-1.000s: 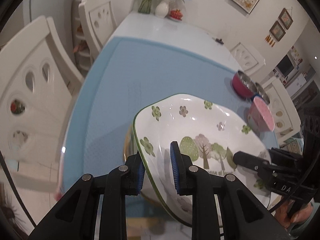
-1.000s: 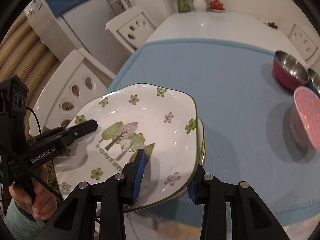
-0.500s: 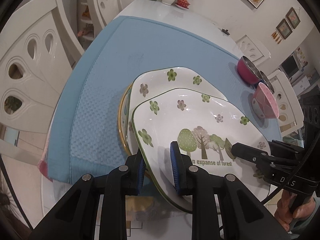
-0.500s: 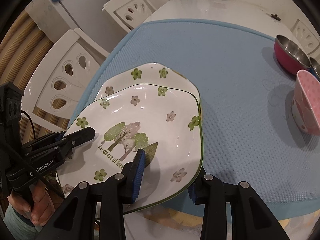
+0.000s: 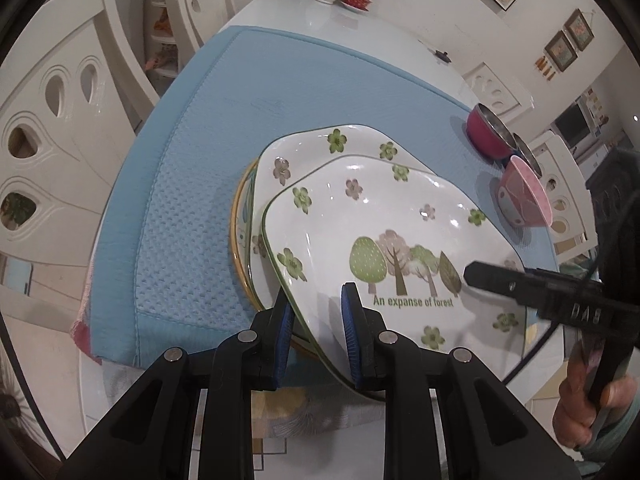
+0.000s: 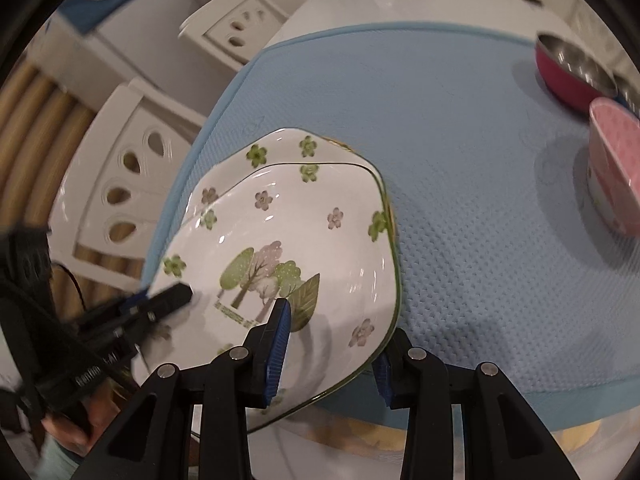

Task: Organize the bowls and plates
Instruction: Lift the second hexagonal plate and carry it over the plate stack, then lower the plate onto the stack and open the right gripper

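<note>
On the near edge of the blue waffle-weave mat (image 5: 188, 208), a glossy white ceramic plate (image 5: 384, 232) is held above a matching plate (image 5: 320, 148) that lies on a yellow-rimmed dish (image 5: 239, 216). The held plate is squarish with rounded corners and a thin green rim line, shallow in the middle, scattered with green and mauve flowers. Its centre shows a row of trees, green, pink and pale, with a leaf, over the words "An expanse of forest". In the left wrist view the lettering reads upright, so the picture's foot faces the near table edge and the row of trees runs across the mat from side to side. The plate tilts, its near rim raised clear of the stack, its far rim low over the plate beneath.

Left gripper (image 5: 318, 320) has its blue ribbed pads clamped tight on the plate's near left rim, one pad above, one below. Right gripper (image 6: 332, 344) pinches the near right rim likewise, one pad on the glazed face, the other under the edge.

Beyond the mat's right side from the stack stand a pink dotted bowl (image 5: 524, 196), tipped on its side, and a magenta bowl with a steel lining (image 5: 488, 132). White chairs with teardrop cut-outs (image 5: 52, 112) flank the mat's left edge.
</note>
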`<action>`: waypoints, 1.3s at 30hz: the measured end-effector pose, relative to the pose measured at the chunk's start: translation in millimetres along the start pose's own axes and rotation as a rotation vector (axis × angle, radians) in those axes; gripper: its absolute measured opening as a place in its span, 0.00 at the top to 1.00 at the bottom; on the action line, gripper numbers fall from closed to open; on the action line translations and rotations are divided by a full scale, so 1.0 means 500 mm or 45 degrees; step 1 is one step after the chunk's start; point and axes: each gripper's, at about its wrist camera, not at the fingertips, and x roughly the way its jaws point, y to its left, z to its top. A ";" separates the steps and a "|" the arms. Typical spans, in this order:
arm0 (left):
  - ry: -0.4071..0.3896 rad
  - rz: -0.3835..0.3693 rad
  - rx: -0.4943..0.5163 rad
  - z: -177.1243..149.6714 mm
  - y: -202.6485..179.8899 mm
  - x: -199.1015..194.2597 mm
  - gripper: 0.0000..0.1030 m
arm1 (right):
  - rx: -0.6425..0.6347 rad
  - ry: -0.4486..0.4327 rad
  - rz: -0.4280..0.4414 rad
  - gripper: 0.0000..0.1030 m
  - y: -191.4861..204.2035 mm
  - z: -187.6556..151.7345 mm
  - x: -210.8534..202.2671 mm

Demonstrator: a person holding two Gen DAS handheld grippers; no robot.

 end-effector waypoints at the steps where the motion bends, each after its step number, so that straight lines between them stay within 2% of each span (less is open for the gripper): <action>1: 0.002 0.001 -0.001 0.000 0.001 -0.002 0.81 | 0.024 0.002 0.012 0.65 -0.006 0.002 -0.001; 13: -0.092 0.013 -0.074 0.022 0.035 -0.047 0.81 | 0.019 0.006 -0.013 0.65 0.001 -0.015 -0.004; 15: -0.104 0.014 -0.083 0.024 0.036 -0.054 0.81 | -0.002 -0.004 -0.009 0.65 0.009 -0.020 -0.010; 20: -0.108 0.006 -0.061 0.027 0.018 -0.065 0.81 | -0.096 -0.058 -0.078 0.65 0.024 -0.044 -0.055; 27: -0.125 -0.041 0.072 0.050 -0.076 -0.078 0.79 | -0.038 -0.135 -0.126 0.63 -0.012 -0.069 -0.131; 34: -0.116 -0.096 0.237 0.054 -0.195 -0.084 0.79 | 0.126 -0.169 -0.099 0.59 -0.084 -0.119 -0.192; 39: -0.091 -0.117 0.344 0.041 -0.274 -0.076 0.79 | 0.186 -0.197 -0.107 0.55 -0.119 -0.155 -0.223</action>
